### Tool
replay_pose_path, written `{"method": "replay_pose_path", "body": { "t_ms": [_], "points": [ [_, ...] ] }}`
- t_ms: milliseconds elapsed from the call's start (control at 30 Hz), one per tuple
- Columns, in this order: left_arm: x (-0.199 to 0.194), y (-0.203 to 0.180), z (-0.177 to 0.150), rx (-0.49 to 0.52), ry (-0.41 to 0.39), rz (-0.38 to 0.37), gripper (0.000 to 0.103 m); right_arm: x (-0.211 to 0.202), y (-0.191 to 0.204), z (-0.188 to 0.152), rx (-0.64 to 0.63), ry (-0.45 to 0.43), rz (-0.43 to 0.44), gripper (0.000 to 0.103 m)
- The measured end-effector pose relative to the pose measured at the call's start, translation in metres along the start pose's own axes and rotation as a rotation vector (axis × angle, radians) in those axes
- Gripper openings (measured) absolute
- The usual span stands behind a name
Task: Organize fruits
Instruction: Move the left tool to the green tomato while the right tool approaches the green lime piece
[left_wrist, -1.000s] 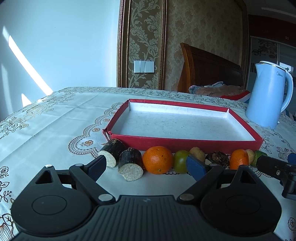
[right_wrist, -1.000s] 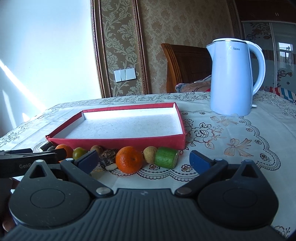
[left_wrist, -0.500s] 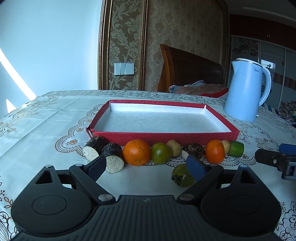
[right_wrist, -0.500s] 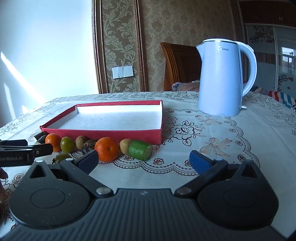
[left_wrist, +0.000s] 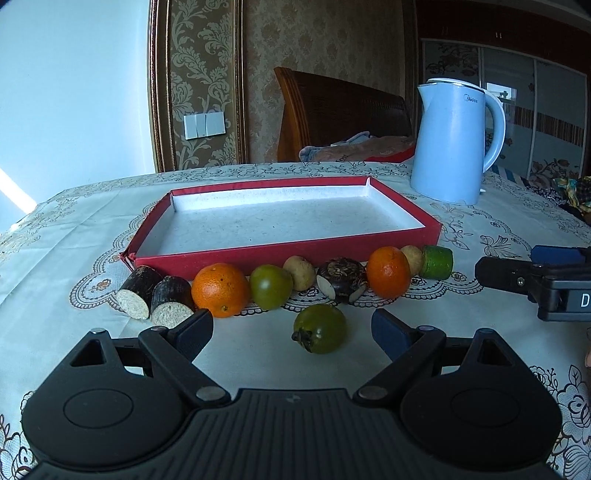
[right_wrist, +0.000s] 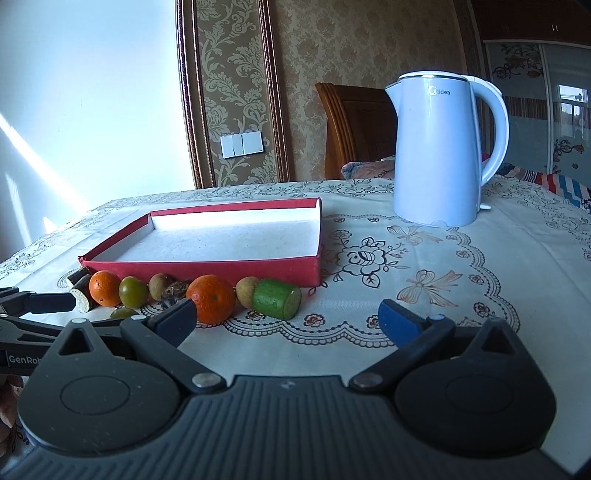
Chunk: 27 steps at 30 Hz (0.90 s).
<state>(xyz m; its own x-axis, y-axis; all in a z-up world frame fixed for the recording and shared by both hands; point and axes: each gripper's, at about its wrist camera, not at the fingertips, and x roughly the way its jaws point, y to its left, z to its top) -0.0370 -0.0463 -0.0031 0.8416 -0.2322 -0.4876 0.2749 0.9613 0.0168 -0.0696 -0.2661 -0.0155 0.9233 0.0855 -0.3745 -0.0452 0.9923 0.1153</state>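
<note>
Plainly nothing is gripped yet: at the bottom of the left wrist view the left gripper (left_wrist: 291, 328) has its jaws spread wide and empty, and the right gripper (right_wrist: 286, 317), low in its own view, is likewise wide apart over bare tablecloth (right_wrist: 424, 266). Just beyond the left fingers, at centre frame, a lone green fruit (left_wrist: 320, 328) lies apart from the row of fruits (left_wrist: 388, 271) lined along the near wall of the red tray (left_wrist: 280, 253), whose floor holds nothing. Farther back, upper right, stands the blue kettle (left_wrist: 452, 140). I judge the first pick is in hand; the next move calls for easing the left gripper forward around that green fruit, closing gently since it may roll.
</note>
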Motion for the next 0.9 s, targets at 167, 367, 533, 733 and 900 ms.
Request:
{"method": "replay_pose_path", "body": {
  "t_ms": [167,367,533,733,900],
  "points": [
    [0.006,-0.008,0.002,-0.008,0.017,0.013,0.085,0.005,0.0,0.003,-0.024,0.033,0.026,0.103],
    [0.023,-0.003,0.004,-0.08,0.106,0.031,0.064,0.018,-0.006,0.014,-0.171,0.061,0.026,0.103],
    [0.025,-0.002,0.004,-0.107,0.109,0.035,0.064,0.038,-0.01,0.02,-0.207,0.129,0.096,0.085],
    [0.026,-0.004,0.005,-0.109,0.118,0.042,0.063,0.05,-0.006,0.021,-0.247,0.154,0.136,0.074],
    [0.027,-0.006,0.006,-0.112,0.121,0.049,0.063,0.061,-0.002,0.022,-0.305,0.186,0.158,0.055]
  ]
}}
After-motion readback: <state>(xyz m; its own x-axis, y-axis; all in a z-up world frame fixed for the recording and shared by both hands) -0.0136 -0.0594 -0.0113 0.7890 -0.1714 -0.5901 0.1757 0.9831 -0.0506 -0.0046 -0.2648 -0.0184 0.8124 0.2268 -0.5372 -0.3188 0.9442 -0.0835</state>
